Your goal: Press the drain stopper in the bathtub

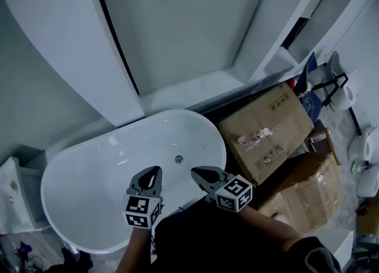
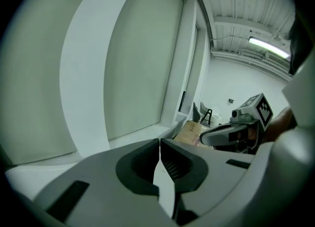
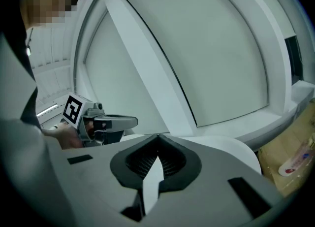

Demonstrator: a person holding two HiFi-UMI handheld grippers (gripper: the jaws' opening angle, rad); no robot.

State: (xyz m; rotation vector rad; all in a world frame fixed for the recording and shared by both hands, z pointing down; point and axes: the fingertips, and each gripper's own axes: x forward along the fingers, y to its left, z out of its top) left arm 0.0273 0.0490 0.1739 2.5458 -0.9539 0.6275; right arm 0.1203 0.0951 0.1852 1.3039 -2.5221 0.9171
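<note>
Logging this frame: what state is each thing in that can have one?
left gripper: shut, empty.
right gripper: shut, empty.
drain stopper: untouched; up or down cannot be told.
bathtub: no water visible.
cardboard boxes: closed.

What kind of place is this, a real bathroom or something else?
Probably a storeroom or workshop for bathroom fittings rather than a lived-in bathroom: a freestanding white bathtub stands right beside large cardboard boxes, and a bare tube light hangs under a ribbed industrial ceiling.
</note>
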